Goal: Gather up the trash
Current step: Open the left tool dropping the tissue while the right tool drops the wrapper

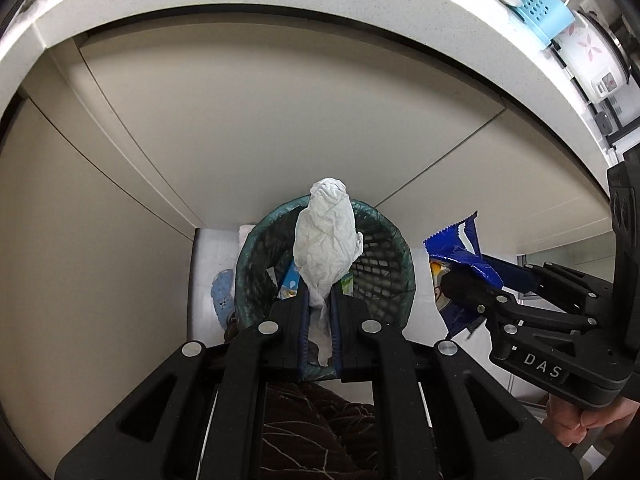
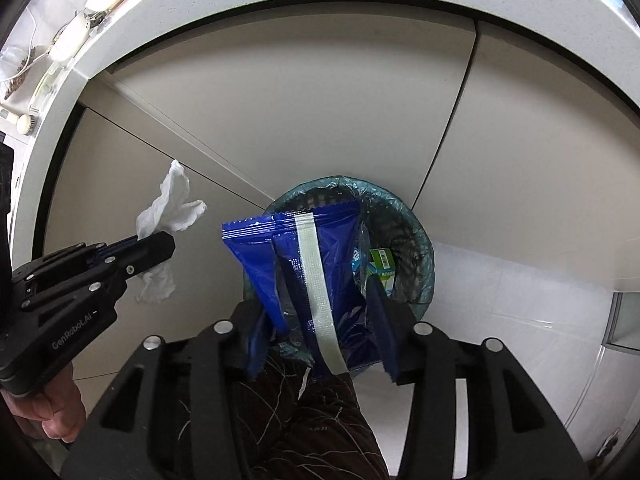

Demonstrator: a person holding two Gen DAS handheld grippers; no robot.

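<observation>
- Two pieces of trash hang over one lined wastebasket (image 1: pixel 320 248), each in its own claw, and the risk differs for each.
- Left gripper (image 1: pixel 320 308): its jaws are clamped tight on the lower end of a crumpled white tissue (image 1: pixel 326 240). The wad stands out beyond the fingertips and lines up with the basket opening below.
- Right gripper (image 2: pixel 322 328): its jaws stand apart, with a blue snack wrapper (image 2: pixel 308 276) between them. No earlier view is given, and from the right wrist view it cannot be told whether the pads press on the foil or only flank it.
- What could go wrong with the wrapper: it is light, stiff and wide. If it tilts as it leaves the jaws, it could catch the basket rim (image 2: pixel 400 208) and slide to the white floor (image 2: pixel 520 300) beside the basket.
- In the left wrist view the wrapper sits to the side of the basket rather than squarely over it, so a drop from there may well miss.
- What could go wrong with the tissue: soft paper can cling to the blue pads (image 1: pixel 306 312) once the jaws part, then fall late and off target.
- A person's leg in dark patterned cloth (image 1: pixel 312 432) sits just under both claws, so either piece could land on it.
- Cartons (image 2: pixel 380 264) already lie inside the basket, beyond the right claw's fingertips.
</observation>
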